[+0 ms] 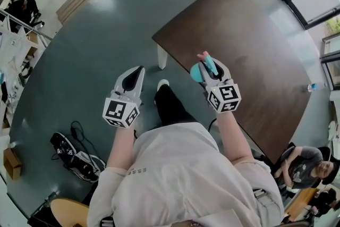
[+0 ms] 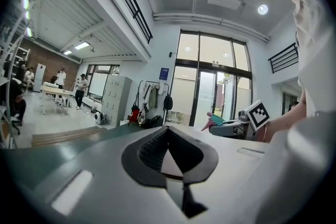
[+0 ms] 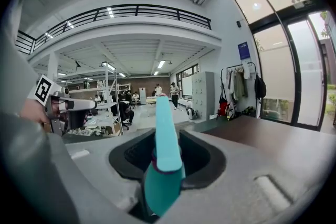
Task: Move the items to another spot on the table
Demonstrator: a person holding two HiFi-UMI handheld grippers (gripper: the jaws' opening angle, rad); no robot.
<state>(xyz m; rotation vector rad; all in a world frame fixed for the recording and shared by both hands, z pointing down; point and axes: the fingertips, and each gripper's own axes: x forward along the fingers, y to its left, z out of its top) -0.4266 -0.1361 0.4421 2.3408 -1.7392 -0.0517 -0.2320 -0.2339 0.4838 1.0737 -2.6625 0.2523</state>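
Right gripper view: right gripper (image 3: 168, 136) clamps a teal item (image 3: 161, 176); left gripper (image 2: 168, 131) closed.

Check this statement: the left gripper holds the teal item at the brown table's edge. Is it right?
No. The right gripper holds the teal item at the brown table's edge, as the right gripper view shows; the left gripper has its jaws together on nothing.

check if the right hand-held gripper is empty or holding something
Holding: the right hand-held gripper clamps a teal item between its jaws.
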